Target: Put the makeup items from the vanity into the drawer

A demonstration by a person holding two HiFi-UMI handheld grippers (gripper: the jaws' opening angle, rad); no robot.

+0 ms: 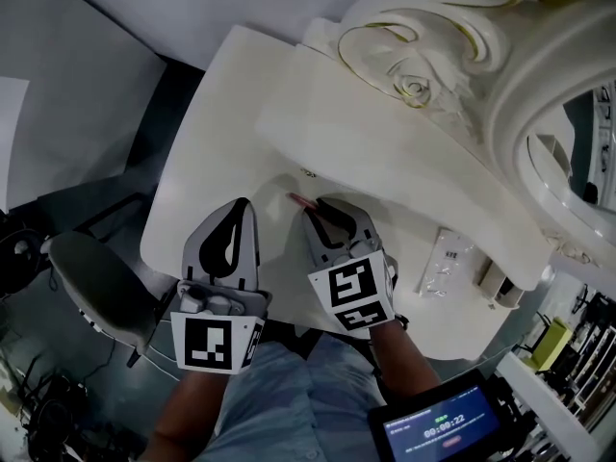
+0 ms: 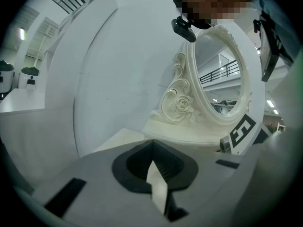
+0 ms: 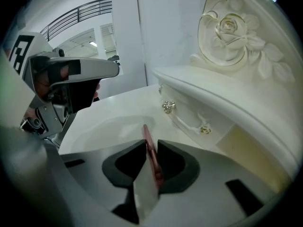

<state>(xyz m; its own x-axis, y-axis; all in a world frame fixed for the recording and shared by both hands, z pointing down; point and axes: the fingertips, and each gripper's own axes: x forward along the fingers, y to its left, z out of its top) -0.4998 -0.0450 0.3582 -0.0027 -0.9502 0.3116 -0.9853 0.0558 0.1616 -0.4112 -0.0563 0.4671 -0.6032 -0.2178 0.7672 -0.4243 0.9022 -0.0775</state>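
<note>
A thin pink makeup pencil [image 3: 147,137] runs lengthwise between the pads of my right gripper [image 3: 150,144], which is shut on it. Its tip [image 1: 297,200] sticks out past the jaws, low over the cream vanity top [image 1: 217,123]. Just ahead of the right gripper [image 1: 318,210] is the drawer front [image 3: 187,119], with a pale handle on gold studs, under the vanity's upper shelf. Beside it, my left gripper [image 1: 241,205] hovers over the vanity top, shut and empty. In the left gripper view the left gripper [image 2: 152,161] has its jaws pressed together.
A clear plastic packet [image 1: 445,263] lies on the vanity top to the right. The ornate carved mirror frame [image 1: 452,27] rises behind the shelf. A grey chair [image 1: 96,287] stands at the lower left, and a screen with a timer [image 1: 443,431] shows at the lower right.
</note>
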